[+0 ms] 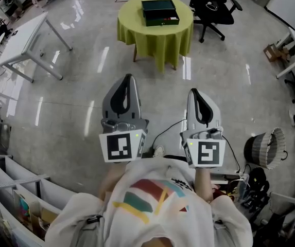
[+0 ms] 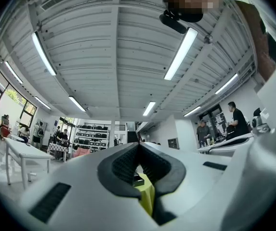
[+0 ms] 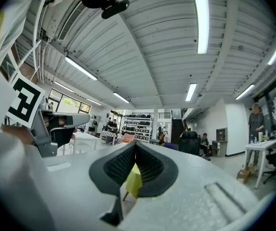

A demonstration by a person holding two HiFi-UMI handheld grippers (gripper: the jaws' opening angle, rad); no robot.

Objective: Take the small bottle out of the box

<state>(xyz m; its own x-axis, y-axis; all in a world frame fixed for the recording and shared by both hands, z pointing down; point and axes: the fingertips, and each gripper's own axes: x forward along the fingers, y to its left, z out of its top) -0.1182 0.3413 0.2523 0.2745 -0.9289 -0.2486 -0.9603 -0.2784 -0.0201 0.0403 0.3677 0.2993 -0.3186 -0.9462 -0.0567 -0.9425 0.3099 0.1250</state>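
A dark green box lies on a round table draped in a yellow-green cloth, far ahead across the floor. I cannot see the small bottle. My left gripper and right gripper are held side by side close to the body, well short of the table, both pointing toward it. Each is shut with nothing between its jaws. In the left gripper view the left gripper frames a slice of the cloth and the box. In the right gripper view the right gripper shows the cloth through its gap.
A white table stands at the far left and a black office chair beside the round table. A wire basket and cables lie on the floor at the right. Shelving runs along the lower left. People stand in the room's background.
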